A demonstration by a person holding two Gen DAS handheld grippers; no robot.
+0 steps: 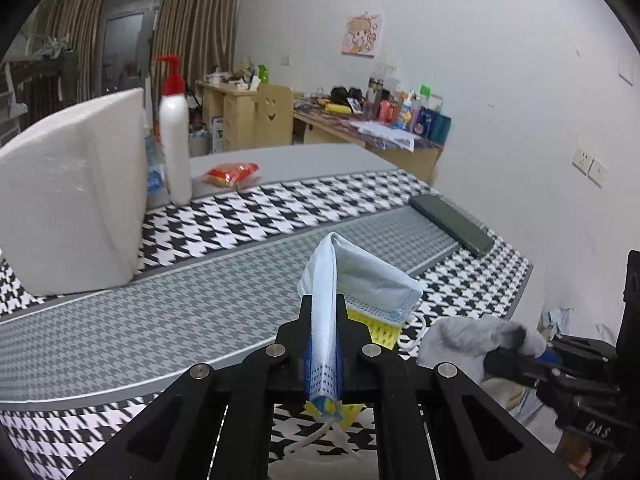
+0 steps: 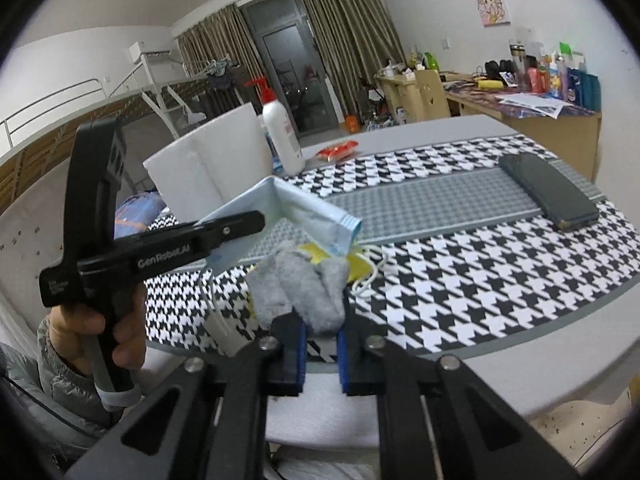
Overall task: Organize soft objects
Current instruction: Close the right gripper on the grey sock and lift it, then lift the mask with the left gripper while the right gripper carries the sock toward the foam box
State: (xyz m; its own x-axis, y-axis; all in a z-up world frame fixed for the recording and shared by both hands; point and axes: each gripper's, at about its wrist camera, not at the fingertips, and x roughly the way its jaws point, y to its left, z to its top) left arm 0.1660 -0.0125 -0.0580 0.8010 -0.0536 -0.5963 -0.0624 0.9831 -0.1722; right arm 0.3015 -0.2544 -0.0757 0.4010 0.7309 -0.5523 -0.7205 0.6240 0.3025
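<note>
Here I see both grippers closed on soft things above the near edge of the table (image 1: 280,156). The left gripper (image 1: 323,312) is clenched on a light blue face mask (image 1: 360,276); the mask is folded between the two pads and stands up out of the jaws, lifted off the cloth, with its white ear loop (image 1: 316,436) hanging below. In the right wrist view the same mask (image 2: 280,208) sticks out from the tip of the left gripper (image 2: 240,224), which a hand (image 2: 100,332) holds at the left side.

The right gripper (image 2: 322,336) grasps a grey fuzzy cloth (image 2: 304,288), maybe a sock or glove, I cannot tell which; the cloth bulges up out of the jaws. Just behind it a yellow thing (image 2: 316,254) lies on the houndstooth tablecloth (image 2: 460,280), partly under the mask.

Farther on the table, at the right, a dark phone (image 2: 548,196) lies flat. At the far left stand a white foam block (image 2: 212,168) and a white pump bottle (image 2: 282,136) with a red top, with a red packet (image 2: 336,150) near them.
</note>
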